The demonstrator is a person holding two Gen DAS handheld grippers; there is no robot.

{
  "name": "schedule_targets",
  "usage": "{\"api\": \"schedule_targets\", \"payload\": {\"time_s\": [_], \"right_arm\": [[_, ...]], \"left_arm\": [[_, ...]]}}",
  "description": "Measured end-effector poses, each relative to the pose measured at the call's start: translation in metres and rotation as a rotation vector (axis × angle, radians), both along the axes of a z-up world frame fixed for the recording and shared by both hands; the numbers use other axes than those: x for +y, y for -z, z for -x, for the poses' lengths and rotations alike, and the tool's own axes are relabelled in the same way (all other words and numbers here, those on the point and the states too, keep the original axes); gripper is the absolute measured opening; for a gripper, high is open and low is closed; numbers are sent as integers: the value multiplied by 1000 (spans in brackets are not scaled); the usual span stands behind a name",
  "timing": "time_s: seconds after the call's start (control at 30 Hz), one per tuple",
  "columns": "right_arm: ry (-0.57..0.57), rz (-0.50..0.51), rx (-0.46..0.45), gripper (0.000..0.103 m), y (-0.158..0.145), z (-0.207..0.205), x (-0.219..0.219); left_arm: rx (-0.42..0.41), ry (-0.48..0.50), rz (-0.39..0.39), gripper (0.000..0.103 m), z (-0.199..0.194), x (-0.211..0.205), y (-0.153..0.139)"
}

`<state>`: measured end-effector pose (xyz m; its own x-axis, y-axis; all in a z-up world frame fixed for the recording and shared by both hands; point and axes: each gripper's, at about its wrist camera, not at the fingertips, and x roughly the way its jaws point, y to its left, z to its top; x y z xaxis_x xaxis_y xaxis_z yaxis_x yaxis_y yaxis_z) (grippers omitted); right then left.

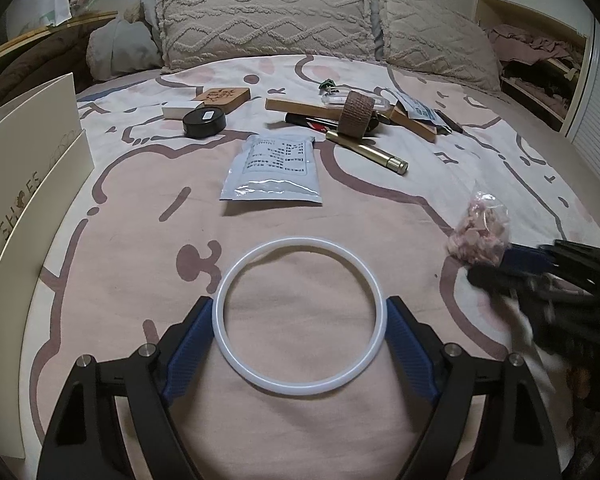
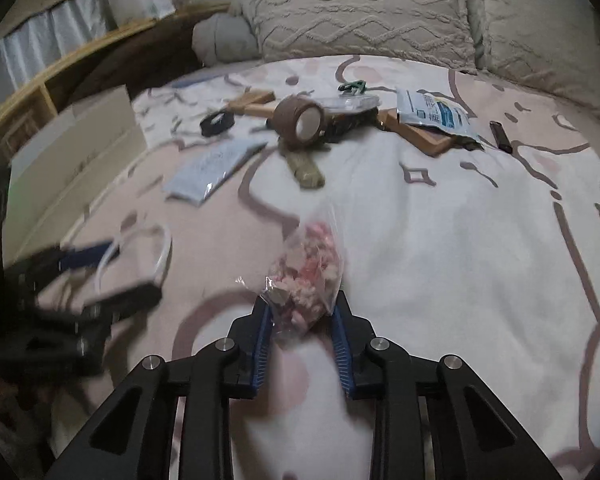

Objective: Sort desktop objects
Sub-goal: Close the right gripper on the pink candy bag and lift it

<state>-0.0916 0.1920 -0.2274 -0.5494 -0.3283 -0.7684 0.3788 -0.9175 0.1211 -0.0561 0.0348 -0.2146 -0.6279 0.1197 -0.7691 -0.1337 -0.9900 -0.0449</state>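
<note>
Left wrist view: the left gripper is spread, its blue pads touching the outer sides of a white ring on the bedspread; beyond the ring lies a white sachet.

Right wrist view: the right gripper pinches a clear bag of pink bits; the ring appears blurred at far left.

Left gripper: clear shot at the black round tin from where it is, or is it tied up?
Probably not yet. The left gripper straddles the white ring, pads at its sides. The black round tin lies farther up the bedspread, with a bare path to it.
</note>
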Motion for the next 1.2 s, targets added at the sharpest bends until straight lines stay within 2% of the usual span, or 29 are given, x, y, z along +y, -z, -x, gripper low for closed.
{"api": "schedule_targets", "payload": {"time_s": [0.03,0.07,0.1,0.13,0.27,0.43,0.6,0.63,0.7,0.73,0.77,0.97,1.2], "right_arm": [[-7,-22,7,46,-1,-4,-2],[-13,-39,15,68,-1,-7,-4],[-15,-57,25,76,-2,-9,-7],[-13,-71,30,80,-1,-8,-8],[9,-83,13,80,2,2,-5],[68,-115,35,80,-1,15,2],[-5,-103,24,79,3,22,-9],[-16,-115,27,77,5,21,-12],[-24,-126,45,62,6,18,-15],[-23,-121,51,48,4,17,-15],[-22,-110,55,43,3,17,-13],[-9,-98,92,40,-2,11,-11],[-5,-71,129,40,-14,7,-7]], "left_arm": [[0,0,0,84,0,0,0],[0,1,2,84,0,0,0],[0,1,3,84,0,0,0],[0,1,2,84,0,0,0],[1,1,1,84,0,0,0],[2,4,3,84,-1,1,0],[7,3,-5,84,-1,2,-1],[8,2,-8,84,-1,1,-1],[9,1,-13,84,-1,1,-2],[9,1,-16,84,-1,0,-2],[11,0,-19,84,-1,0,-3],[26,-11,-51,84,-1,-6,-10],[90,-11,-73,84,-1,-11,-37]]}}
